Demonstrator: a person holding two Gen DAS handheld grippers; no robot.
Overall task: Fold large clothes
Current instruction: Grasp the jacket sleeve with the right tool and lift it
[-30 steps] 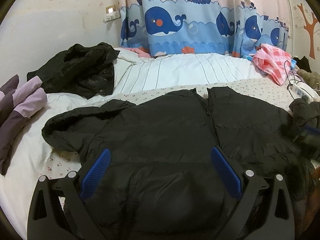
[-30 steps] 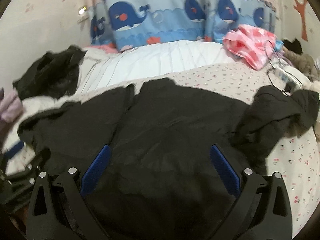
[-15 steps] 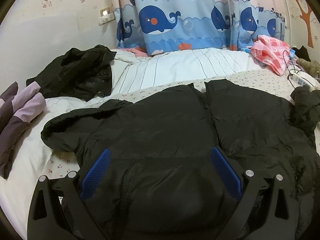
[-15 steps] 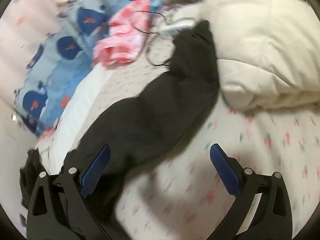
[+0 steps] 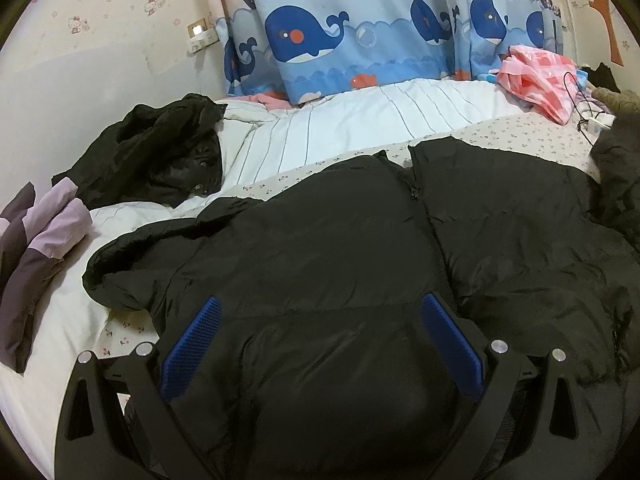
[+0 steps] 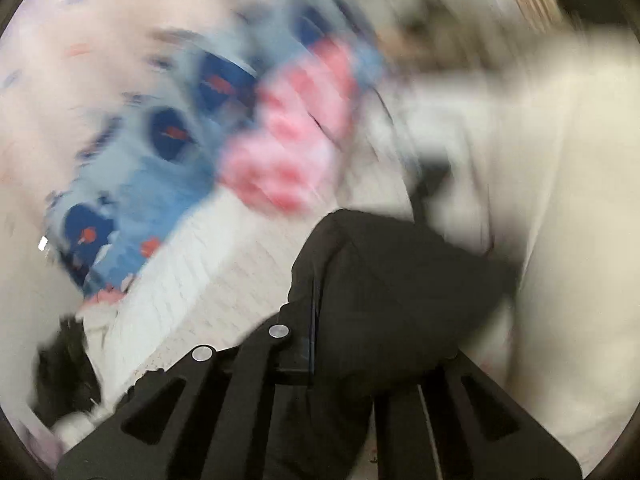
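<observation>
In the left wrist view, the left hand-held gripper (image 5: 320, 354) is open, with its two blue ribbed pads (image 5: 192, 344) standing wide apart. Nothing is pressed between them. Below and in front of it lies the large black padded jacket (image 5: 340, 248), spread flat on the bed (image 5: 360, 128) with its front side up and the zipper line running through the middle. One sleeve of the jacket reaches to the left, over the white sheet with small flower print (image 5: 120, 328). Behind the jacket, on the white striped blanket, a second crumpled black garment (image 5: 156, 160) lies near the wall. At the left edge there is a purple and lilac piece of clothing (image 5: 36, 248). A pink checked cloth (image 5: 536, 76) lies at the far right, near a white power strip with a black cable (image 5: 600, 120). A blue curtain with whale pictures (image 5: 360, 40) hangs behind the bed.

In the right wrist view, the picture is strongly blurred. The right hand-held gripper (image 6: 316, 344) is closed on a fold of the black jacket (image 6: 400, 292); the fabric bunches up between and over its fingers and hides the right one. A big cream-white pillow or duvet (image 6: 568, 220) fills the right side. The pink checked cloth (image 6: 288, 136) and the whale curtain (image 6: 152, 168) appear behind, only as smeared shapes.
</observation>
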